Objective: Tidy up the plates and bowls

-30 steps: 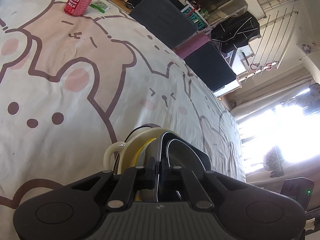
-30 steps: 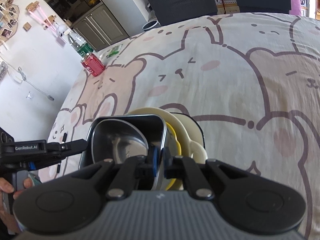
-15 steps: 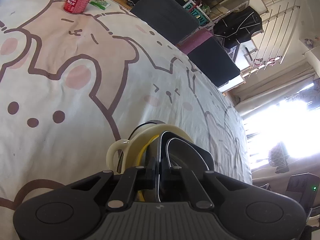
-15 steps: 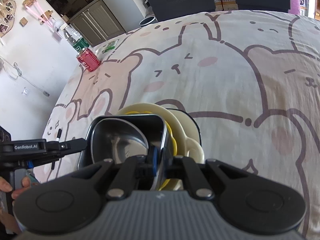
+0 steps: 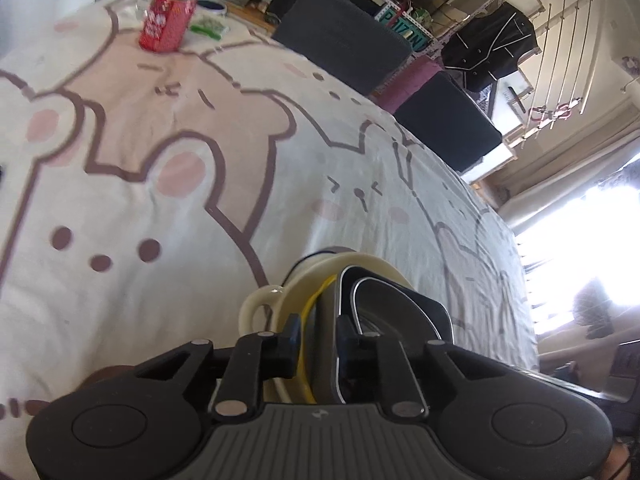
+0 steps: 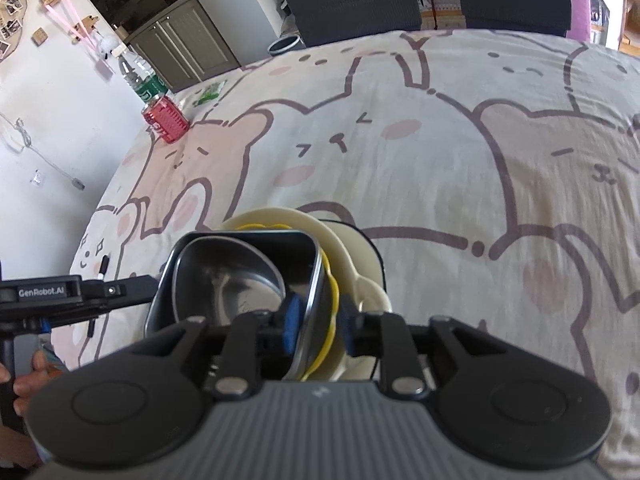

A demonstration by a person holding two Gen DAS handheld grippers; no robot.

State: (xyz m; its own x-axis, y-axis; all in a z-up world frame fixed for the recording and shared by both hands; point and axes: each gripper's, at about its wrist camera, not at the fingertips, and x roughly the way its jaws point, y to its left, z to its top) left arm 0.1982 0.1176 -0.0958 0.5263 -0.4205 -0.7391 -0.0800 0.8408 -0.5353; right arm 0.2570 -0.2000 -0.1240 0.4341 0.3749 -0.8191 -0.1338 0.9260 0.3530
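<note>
A stack of dishes sits between both grippers: a square steel bowl with a black rim on top, a yellow-rimmed plate under it, and a cream dish with a loop handle below. My left gripper straddles the stack's edge, its jaws now parted around the steel bowl and cream dish. My right gripper straddles the opposite edge, jaws also parted. The left gripper's body shows in the right wrist view.
The table wears a pink-and-white bear tablecloth. A red can and a green-labelled bottle stand at the far corner; the can shows in the left wrist view. Dark chairs line the far side.
Both grippers' jaws have opened from a tight pinch on the stack's rims to a wider gap. Both views shifted slightly; the stack looks lower over the cloth.
</note>
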